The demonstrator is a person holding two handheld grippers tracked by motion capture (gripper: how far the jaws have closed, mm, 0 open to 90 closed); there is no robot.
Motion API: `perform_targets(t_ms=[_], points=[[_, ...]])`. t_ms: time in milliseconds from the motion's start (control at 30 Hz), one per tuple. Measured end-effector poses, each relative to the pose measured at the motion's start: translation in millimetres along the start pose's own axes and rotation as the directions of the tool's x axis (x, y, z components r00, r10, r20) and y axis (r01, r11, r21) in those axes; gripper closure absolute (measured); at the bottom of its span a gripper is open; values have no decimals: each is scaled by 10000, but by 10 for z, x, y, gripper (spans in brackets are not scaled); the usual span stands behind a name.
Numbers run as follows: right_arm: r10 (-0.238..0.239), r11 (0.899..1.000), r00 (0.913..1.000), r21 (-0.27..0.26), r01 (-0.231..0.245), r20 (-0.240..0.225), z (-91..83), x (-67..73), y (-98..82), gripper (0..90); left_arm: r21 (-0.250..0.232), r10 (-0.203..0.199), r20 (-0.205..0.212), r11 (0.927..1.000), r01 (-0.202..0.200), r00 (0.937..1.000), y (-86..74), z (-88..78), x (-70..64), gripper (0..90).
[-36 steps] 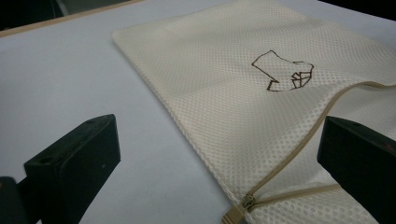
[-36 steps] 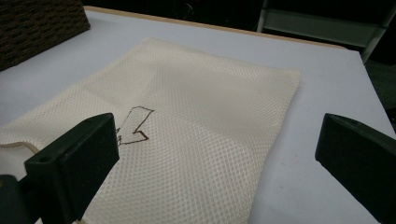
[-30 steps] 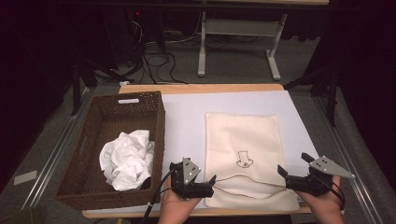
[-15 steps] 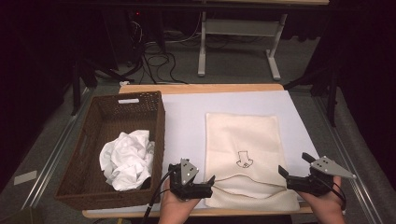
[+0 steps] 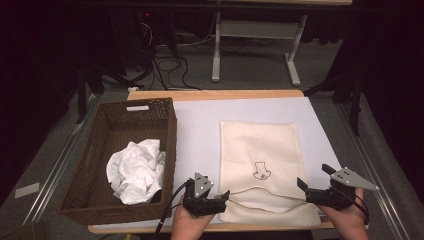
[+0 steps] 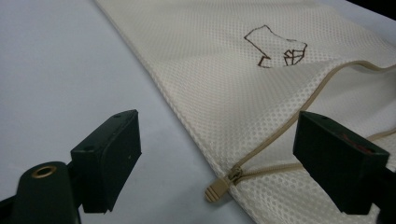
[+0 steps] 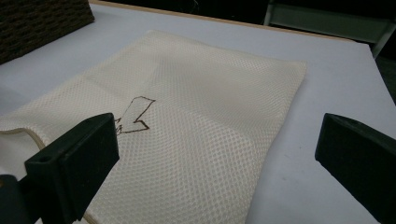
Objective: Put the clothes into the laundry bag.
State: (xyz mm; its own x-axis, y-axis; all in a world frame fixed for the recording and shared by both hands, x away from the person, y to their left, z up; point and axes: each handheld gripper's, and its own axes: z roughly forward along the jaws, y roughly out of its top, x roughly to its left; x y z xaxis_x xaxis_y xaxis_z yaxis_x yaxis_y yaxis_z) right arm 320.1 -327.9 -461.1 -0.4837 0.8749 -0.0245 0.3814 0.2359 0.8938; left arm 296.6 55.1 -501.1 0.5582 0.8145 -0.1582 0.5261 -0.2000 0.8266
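The cream mesh laundry bag (image 5: 260,160) lies flat on the pale table cover (image 5: 200,130), to the right of the wicker basket (image 5: 165,120) that holds a crumpled white cloth (image 5: 135,170). Its zipped mouth faces the person, and the zipper runs open along the near edge, so the upper layer sags in a slack curve.

The left gripper (image 5: 212,200) sits at the bag's near left corner. Its jaws have just been closing but are still spread, with the zipper pull (image 6: 217,190) and the corner of the mesh lying between them, untouched by either pad. The right gripper (image 5: 312,187) hovers at the near right corner with its jaws wide apart over the fabric, holding nothing.

The bag looks light, thin and entirely limp: it will drape and fold rather than keep any shape, and a grip on one layer alone should lift that layer off the other. The mesh gives pads some bite, so slipping seems a small risk. The firmest holds are probably the zipper tape and the seamed corners; the small pull tab looks stiff but easy to miss. Whether the zipper is open all the way to the right end is hard to tell from the high view
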Motion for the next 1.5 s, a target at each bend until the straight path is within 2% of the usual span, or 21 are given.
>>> perform_targets(t_ms=[67, 233, 333, 400, 467, 567, 667, 833, 1000, 1100, 1167, 1233, 1333, 1500], points=[[-44, 10000, 10000, 62, 44, -30, 10, 1, -6, 3, 206, 132, 5, 9997, -132, 9999, -13, 18, -9, 218], [30, 9999, 10000, 125, -29, -71, 29, -3, -15, 3, 894, 187, 430, 9957, -225, 9989, -60, 63, -44, 367], [-12, 9999, 9999, 147, 14, -114, 33, -12, -19, 3, 1237, 342, 322, 9916, -379, 9989, -92, 105, -66, 458], [13, 9999, 9999, 145, -11, -112, 40, -11, -21, 3, 1397, 551, 105, 9886, -560, 9984, -115, 154, -84, 481], [-3, 9999, 9999, 158, 5, -109, 47, -12, -23, 3, 1476, 613, 159, 9870, -629, 9980, -129, 191, -105, 540], [29, 9998, 9999, 209, -27, -110, 44, -7, -24, 3, 1396, 1019, -81, 9852, -998, 9948, -147, 210, -171, 636], [56, 9997, 10000, 218, -54, -80, 49, -10, -25, 4, 1401, 1155, -84, 9837, -1132, 9933, -145, 212, -195, 724], [58, 9997, 9999, 231, -55, -96, 50, -14, -28, 4, 1291, 1386, -191, 9824, -1350, 9902, -112, 221, -204, 764], [81, 9997, 9999, 238, -79, -104, 48, -22, -28, 4, 1114, 1061, -265, 9885, -1025, 9940, -30, 294, -78, 766], [132, 9996, 9999, 248, -129, -106, 47, -24, -30, 4, 841, 746, -349, 9939, -715, 9966, 24, 320, 23, 766], [132, 9995, 9999, 273, -130, -91, 53, -28, -33, 4, 849, 573, -465, 9950, -532, 9973, 45, 336, 79, 766], [148, 9995, 9998, 290, -145, -92, 64, -28, -37, 4, 740, 128, -468, 9972, -94, 9988, 61, 358, 165, 766], [102, 9992, 9999, 391, -97, -109, 80, -24, -47, 5, 704, -189, -518, 9973, 225, 9985, 74, 384, 231, 766], [89, 9991, 9999, 416, -84, -110, 92, -20, -51, 5, 539, -735, -677, 9956, 772, 9950, 83, 398, 259, 759]])
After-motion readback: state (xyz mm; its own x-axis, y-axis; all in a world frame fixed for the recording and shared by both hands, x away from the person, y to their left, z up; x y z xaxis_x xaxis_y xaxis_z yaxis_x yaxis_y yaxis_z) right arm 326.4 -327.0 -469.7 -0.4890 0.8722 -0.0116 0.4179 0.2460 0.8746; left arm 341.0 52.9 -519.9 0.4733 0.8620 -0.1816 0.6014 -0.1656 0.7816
